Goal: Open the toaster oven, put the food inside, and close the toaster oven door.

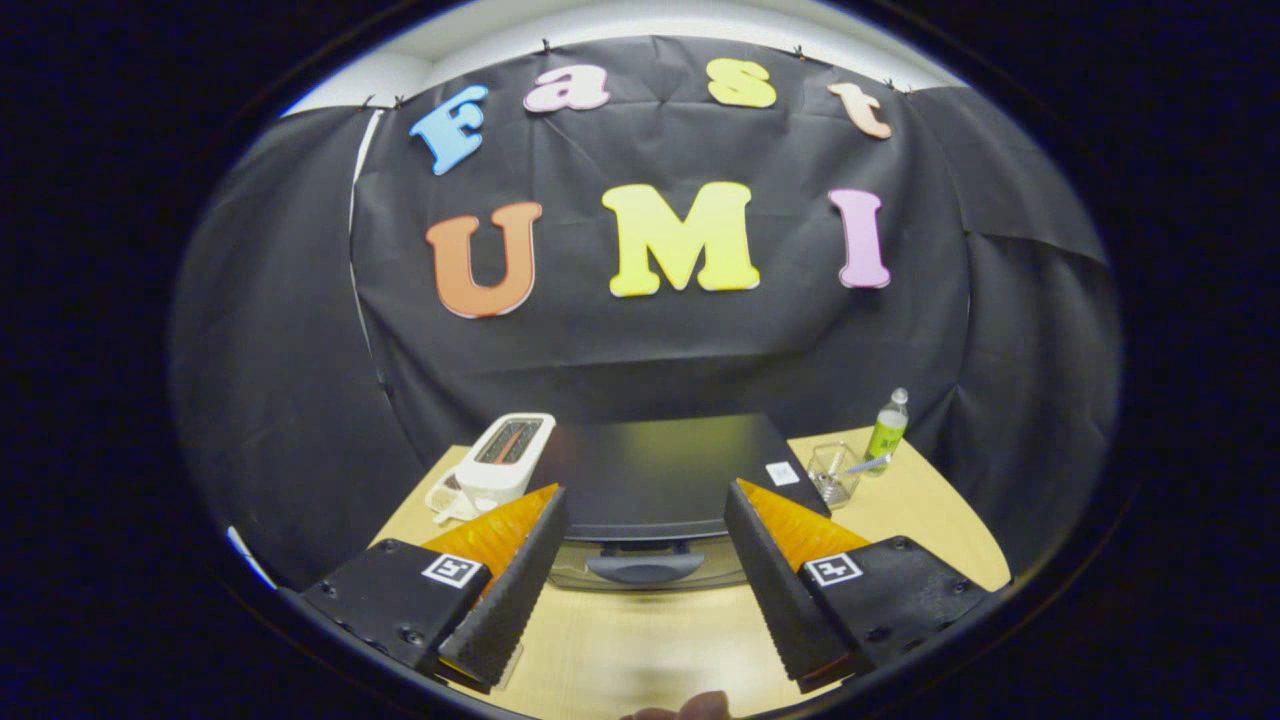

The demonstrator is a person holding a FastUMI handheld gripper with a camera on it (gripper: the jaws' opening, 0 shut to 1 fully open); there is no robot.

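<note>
A black toaster oven (660, 475) stands on the wooden table (930, 520), seen from above and in front. Its glass door is shut, and the dark door handle (645, 567) lies between and just ahead of my fingertips. My gripper (645, 515) hovers above the table in front of the oven, open wide, with nothing between its fingers. The left finger (515, 585) and the right finger (775, 585) flank the oven's front. I cannot make out any food.
A white slot toaster (503, 460) stands left of the oven with its cord beside it. Right of the oven are a clear glass cup (833, 473) holding a utensil and a small green bottle (886, 430). A fingertip of a person (690, 708) shows below the fingers.
</note>
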